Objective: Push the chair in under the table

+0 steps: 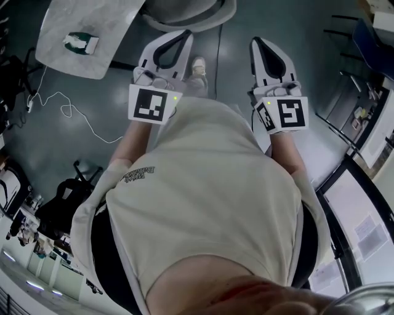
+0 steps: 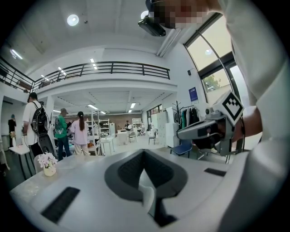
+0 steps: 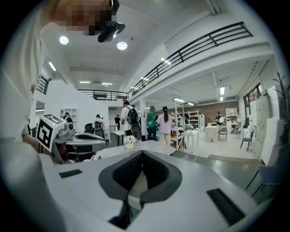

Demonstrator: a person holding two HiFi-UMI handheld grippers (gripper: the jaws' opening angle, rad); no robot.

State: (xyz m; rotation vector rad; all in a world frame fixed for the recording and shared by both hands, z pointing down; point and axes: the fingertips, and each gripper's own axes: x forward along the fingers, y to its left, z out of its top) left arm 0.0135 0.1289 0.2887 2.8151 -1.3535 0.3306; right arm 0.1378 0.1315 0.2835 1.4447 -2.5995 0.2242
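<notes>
Grippers are held side by side ahead of a person in a cream shirt (image 1: 209,184), above a dark glossy floor (image 1: 92,135). Left gripper (image 1: 180,35): jaws fully together, nothing between them, as its own view confirms. Right gripper (image 1: 257,42): jaws likewise pressed together and empty. The two are level with each other and well apart, each visible from the side in the other's view. Chair (image 1: 209,20): only a rounded pale rim with a grey inner surface shows, at the top edge of the head view, ahead of both grippers and just beside the right corner of the tabletop (image 1: 74,15). How far the chair sits under the table cannot be told. The left gripper's tip overlaps the chair's rim in the head view; contact cannot be confirmed, and neither gripper view shows the chair at the jaws. A small flower pot (image 1: 80,42) stands on the pale, marbled tabletop near its left edge. A white cable (image 1: 68,111) trails across the floor on the near side of the table. One shoe (image 1: 198,64) shows between the grippers. Several people (image 2: 68,133) stand in the hall beyond the table.
</notes>
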